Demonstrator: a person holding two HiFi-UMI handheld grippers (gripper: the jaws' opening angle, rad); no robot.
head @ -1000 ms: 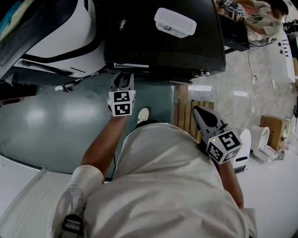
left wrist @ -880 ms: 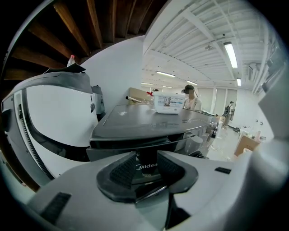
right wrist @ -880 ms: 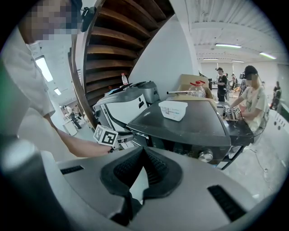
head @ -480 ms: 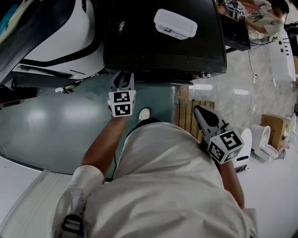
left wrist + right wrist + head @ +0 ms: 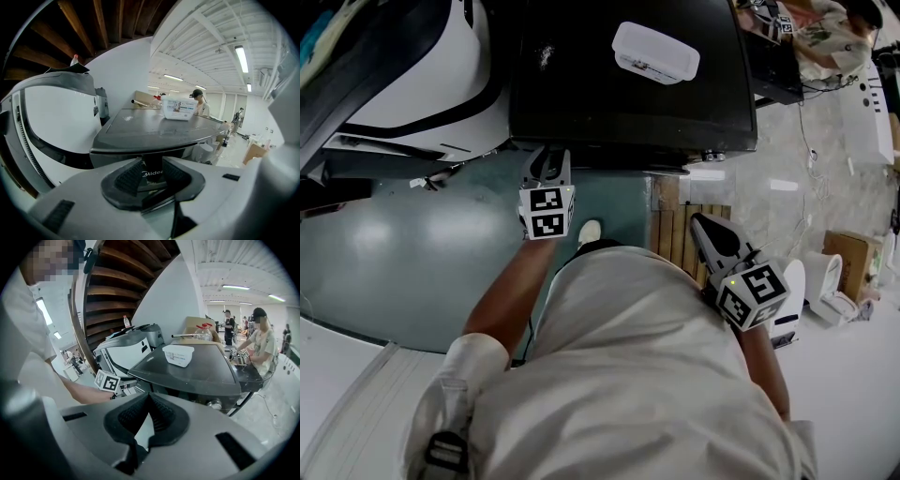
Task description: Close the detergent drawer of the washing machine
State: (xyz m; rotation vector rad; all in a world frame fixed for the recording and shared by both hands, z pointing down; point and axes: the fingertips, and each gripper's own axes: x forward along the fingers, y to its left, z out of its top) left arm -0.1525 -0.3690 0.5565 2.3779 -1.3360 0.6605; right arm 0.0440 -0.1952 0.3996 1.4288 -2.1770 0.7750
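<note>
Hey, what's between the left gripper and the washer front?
Nothing. In the left gripper view, the left gripper is up at the washer front. Its jaws, just closed a little, stand apart with the logo showing between them.

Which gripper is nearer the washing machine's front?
Left. The left gripper sits at the washing machine's front edge, jaws just closing with its logo panel between them; the right gripper hangs back beside the person's body.

Bright ceiling tubes [image 5: 241, 58] — fisheye-warped, dark-vignetted edges
</note>
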